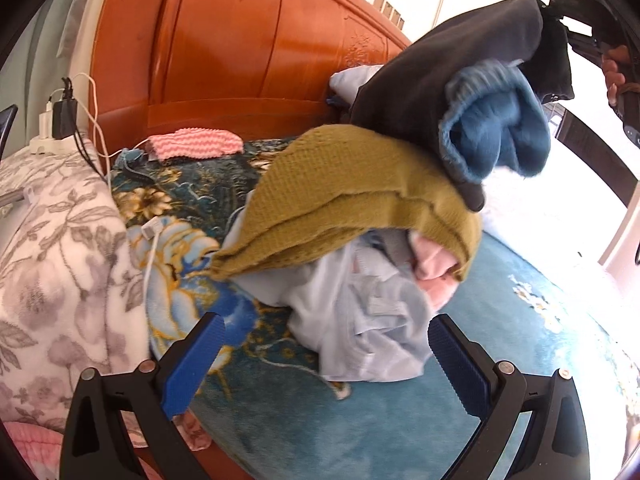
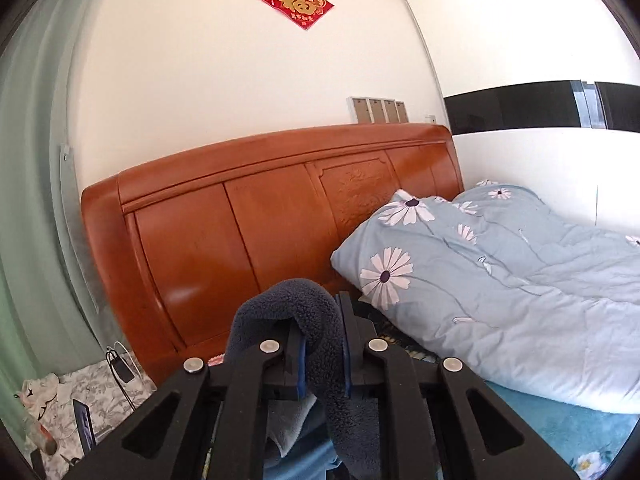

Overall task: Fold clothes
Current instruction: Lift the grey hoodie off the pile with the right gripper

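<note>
Now right tongs (image 2: 322, 354) clamped on dark garment (image 1: 448, 80), hanging above pile (image 1: 360, 280); left tongs (image 1: 326, 360) apart, nearer pile.

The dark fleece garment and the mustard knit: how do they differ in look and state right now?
The dark fleece garment is charcoal with a blue fuzzy lining; the mustard knit is yellow-olive and waffle-textured. The dark fleece garment hangs lifted, pinched in the right hand-held gripper; the mustard knit lies draped on the clothes pile, ungripped. Both are unfolded.
</note>
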The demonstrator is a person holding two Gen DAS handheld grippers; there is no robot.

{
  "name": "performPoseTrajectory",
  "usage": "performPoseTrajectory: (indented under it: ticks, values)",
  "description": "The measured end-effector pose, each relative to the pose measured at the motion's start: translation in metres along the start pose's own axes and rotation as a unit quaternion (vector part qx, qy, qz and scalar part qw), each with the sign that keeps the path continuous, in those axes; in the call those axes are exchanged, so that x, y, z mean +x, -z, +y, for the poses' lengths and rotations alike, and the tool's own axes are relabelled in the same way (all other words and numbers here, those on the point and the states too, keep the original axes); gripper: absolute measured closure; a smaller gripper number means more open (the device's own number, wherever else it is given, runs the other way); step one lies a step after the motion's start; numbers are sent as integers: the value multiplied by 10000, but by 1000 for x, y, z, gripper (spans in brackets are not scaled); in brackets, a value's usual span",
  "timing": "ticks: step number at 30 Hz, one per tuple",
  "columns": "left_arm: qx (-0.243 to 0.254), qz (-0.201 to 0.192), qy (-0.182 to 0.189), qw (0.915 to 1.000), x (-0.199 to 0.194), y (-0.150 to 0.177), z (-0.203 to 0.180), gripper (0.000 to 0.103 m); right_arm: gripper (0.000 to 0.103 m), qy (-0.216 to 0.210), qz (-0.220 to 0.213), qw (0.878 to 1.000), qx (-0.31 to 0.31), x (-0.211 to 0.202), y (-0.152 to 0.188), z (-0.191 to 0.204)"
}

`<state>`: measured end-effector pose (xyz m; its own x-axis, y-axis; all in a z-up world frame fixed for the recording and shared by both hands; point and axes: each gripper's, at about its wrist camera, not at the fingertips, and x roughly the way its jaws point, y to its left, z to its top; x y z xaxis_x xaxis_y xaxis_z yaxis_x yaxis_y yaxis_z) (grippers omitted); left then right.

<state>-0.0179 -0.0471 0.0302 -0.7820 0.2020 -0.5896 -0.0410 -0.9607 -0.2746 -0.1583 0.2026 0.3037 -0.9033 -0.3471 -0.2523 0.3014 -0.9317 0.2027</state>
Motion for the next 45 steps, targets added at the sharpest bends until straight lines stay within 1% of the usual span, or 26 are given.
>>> performPoseTrajectory:
  ticks: [6, 12, 15, 17, 23, 27, 33, 35, 37, 38, 39, 40, 42, 45]
  values:
    - [331, 58, 87, 9994, -5, -1, -25, 0, 90, 105, -196, 9995, -222, -33, -31, -2]
    - [152, 241, 322, 9991, -5, -3, -32, 0, 90, 314, -461, 9978, -350, -72, -65, -5]
    - [155, 223, 377, 9989, -9, -4, -39, 0, 90, 454, -645, 9965, -289, -94, -84, -8]
    - [248, 191, 374, 9988, -14, -4, -47, 0, 90, 577, -827, 9945, -293, -115, -95, -12]
    - [474, 145, 544, 9973, -29, -5, -69, 0, 90, 919, -1300, 9869, -263, -194, -115, -35]
    - [647, 184, 646, 9956, -34, -2, -88, 0, 90, 1204, -1563, 9802, -159, -255, -119, -64]
    - [913, 304, 822, 9920, -34, 9, -121, 0, 90, 1929, -1897, 9627, 54, -345, -107, -118]
    - [984, 371, 904, 9903, -31, 13, -132, 0, 90, 2214, -1998, 9544, 145, -378, -99, -138]
    - [1037, 467, 1001, 9885, -27, 18, -144, 0, 90, 2576, -2107, 9429, 129, -410, -90, -155]
    - [1063, 512, 1044, 9875, -24, 20, -150, 0, 90, 2708, -2086, 9397, 148, -424, -84, -164]
    - [1094, 549, 1088, 9865, -21, 23, -155, 0, 90, 2823, -1970, 9387, 163, -433, -77, -173]
    - [1133, 583, 1125, 9854, -18, 25, -161, 0, 90, 2977, -1760, 9381, 164, -443, -66, -183]
    - [1244, 669, 1141, 9834, -11, 32, -175, 0, 90, 3289, -1333, 9348, 116, -440, -39, -195]
    - [1461, 741, 1124, 9801, 0, 38, -196, 0, 90, 3669, -536, 9281, 336, -436, 27, -233]
